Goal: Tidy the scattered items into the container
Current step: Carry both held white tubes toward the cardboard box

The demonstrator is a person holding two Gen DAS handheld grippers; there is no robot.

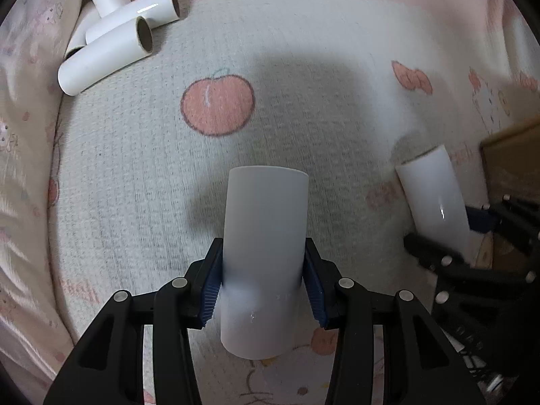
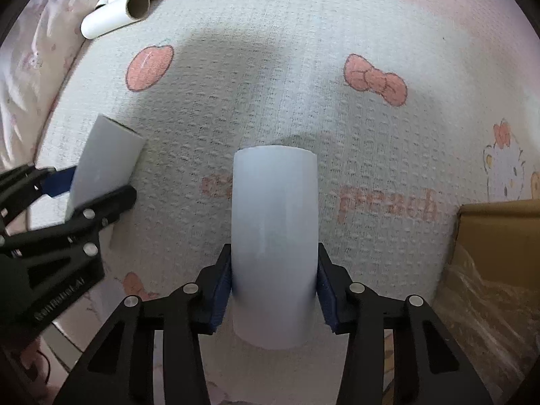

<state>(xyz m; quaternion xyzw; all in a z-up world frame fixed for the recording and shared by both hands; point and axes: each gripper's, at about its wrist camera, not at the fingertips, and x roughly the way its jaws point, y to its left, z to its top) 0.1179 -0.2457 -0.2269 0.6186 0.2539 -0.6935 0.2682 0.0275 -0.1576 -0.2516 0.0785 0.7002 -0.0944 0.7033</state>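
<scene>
So both grippers have a tube each right now. The left gripper [image 1: 263, 290] is pinching a white cardboard tube [image 1: 265, 253] between its blue pads [image 1: 211, 290], tube lying along the fingers and sticking out toward 12 o'clock in the left wrist view. It hangs over the pale blanket [image 1: 303, 84] with the pink peach print [image 1: 217, 103].

The right gripper [image 2: 274, 290] has its own white tube [image 2: 275, 236] squeezed between its blue pads, one on each side and right up against the tube wall. Same orientation, pointing to 12 o'clock in the right wrist view, with the pink bow print [image 2: 374, 79] up at about 1 o'clock.

Each camera catches the other gripper too: the right one shows at 3 o'clock in the left view with its tube, and the left one sits at 9 o'clock in the right view.

The leftover pile of tubes [image 1: 114, 30] is lying on the blanket at roughly 10 to 11 o'clock in both views, a few of them stacked across each other, brown insides visible.

The cardboard box [image 2: 496, 216] peeks in at 3 to 4 o'clock in the right view, with crinkly clear plastic inside. Neither held tube is over it.
</scene>
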